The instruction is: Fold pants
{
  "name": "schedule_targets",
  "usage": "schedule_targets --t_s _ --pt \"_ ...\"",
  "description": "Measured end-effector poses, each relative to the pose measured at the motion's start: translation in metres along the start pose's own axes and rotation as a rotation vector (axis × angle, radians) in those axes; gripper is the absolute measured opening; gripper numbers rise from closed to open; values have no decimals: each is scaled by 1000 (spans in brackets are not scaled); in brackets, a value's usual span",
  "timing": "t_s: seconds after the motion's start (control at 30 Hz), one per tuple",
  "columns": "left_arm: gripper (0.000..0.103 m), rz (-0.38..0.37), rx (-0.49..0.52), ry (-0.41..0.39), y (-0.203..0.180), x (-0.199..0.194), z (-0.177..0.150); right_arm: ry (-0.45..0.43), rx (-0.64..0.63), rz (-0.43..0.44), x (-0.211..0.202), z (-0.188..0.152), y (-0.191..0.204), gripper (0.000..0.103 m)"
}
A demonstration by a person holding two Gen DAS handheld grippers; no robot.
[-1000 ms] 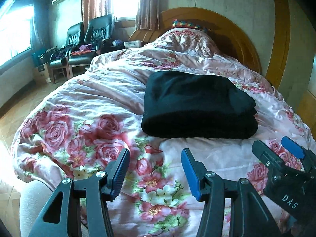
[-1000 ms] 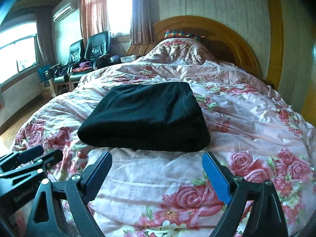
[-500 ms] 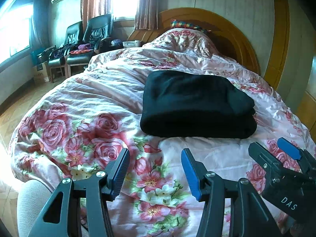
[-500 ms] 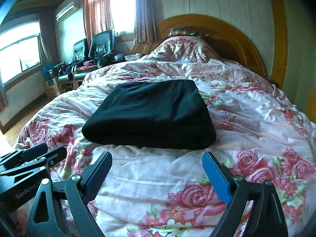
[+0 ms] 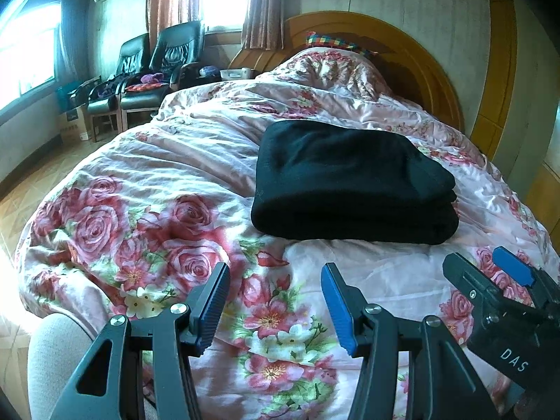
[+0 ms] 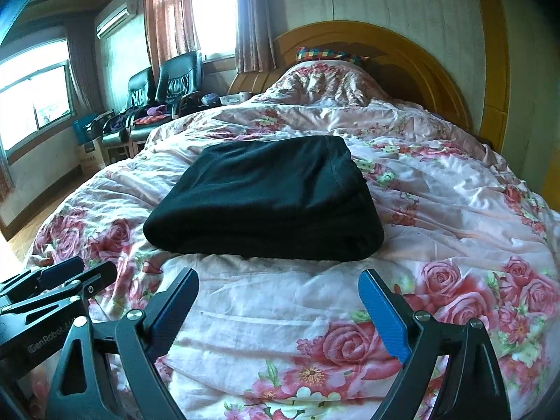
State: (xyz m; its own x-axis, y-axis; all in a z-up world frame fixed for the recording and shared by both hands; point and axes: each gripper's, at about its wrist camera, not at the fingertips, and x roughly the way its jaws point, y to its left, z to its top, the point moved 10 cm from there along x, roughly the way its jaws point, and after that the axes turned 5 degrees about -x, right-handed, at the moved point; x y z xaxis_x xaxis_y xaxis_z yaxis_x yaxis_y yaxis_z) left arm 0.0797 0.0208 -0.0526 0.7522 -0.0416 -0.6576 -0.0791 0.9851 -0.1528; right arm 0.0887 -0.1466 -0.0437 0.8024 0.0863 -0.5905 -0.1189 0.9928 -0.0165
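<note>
The black pants (image 5: 350, 182) lie folded in a thick rectangle on the pink flowered quilt (image 5: 157, 182); they also show in the right wrist view (image 6: 266, 199). My left gripper (image 5: 276, 280) is open and empty, above the quilt in front of the pants, clear of them. My right gripper (image 6: 278, 285) is open and empty, also in front of the pants' near folded edge. The right gripper also shows at the lower right of the left wrist view (image 5: 490, 273), and the left gripper at the lower left of the right wrist view (image 6: 73, 273).
A wooden headboard (image 5: 402, 49) and a bunched quilt mound (image 5: 332, 70) stand at the far end of the bed. Two black armchairs (image 5: 150, 70) stand by the window at the left. Wooden floor (image 5: 31, 189) lies left of the bed.
Both grippers have drifted slightly back from the pants and stay open. The pants have not moved.
</note>
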Motion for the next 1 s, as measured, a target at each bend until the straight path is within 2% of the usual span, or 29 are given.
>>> schedule_targets --t_s 1.0 --pt "55 15 30 -7 -1 -1 -3 8 -3 4 3 -2 2 93"
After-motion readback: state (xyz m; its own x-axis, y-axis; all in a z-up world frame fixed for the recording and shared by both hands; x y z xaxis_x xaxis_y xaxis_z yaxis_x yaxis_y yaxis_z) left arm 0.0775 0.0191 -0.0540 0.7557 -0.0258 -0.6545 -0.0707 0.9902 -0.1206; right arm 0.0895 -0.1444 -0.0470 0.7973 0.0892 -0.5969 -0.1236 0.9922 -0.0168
